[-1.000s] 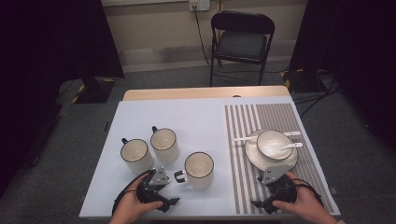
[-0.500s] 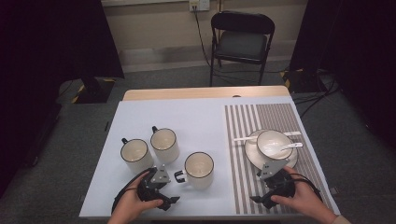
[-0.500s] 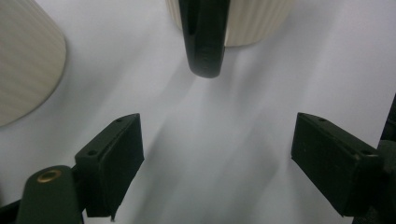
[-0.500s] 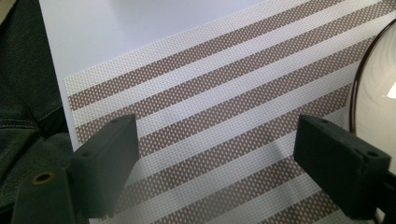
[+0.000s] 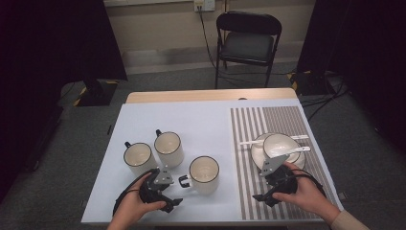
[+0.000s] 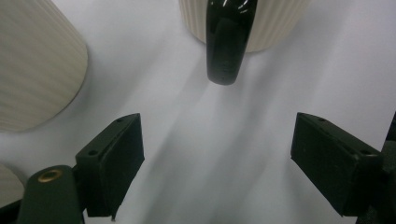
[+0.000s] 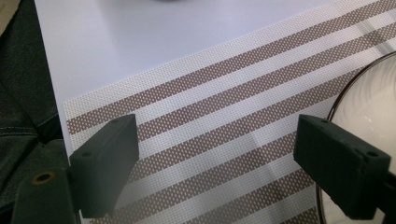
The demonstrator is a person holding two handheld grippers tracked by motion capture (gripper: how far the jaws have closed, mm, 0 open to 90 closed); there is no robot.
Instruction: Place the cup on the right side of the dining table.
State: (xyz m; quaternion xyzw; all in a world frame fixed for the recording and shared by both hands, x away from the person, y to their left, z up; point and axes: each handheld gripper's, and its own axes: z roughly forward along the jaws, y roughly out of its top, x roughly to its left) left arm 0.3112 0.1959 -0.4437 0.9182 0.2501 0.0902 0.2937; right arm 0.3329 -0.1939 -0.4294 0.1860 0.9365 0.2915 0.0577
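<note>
Three cream mugs with dark rims stand on the white table: one at the left, one behind it, and one nearer the middle. My left gripper is open at the table's front. It faces the middle mug's black handle, which lies just beyond its jaws with nothing between them. In the left gripper view, another mug stands at the left. My right gripper is open and empty over the striped placemat, beside the plate.
A white bowl sits on the plate on the placemat, with white spoons lying across it. A black folding chair stands beyond the table's far edge. The near table edge lies close to the right gripper.
The right gripper has edged slightly left and forward, closer to the plate. The left gripper has crept a little toward the middle mug's handle. Both stay open.
</note>
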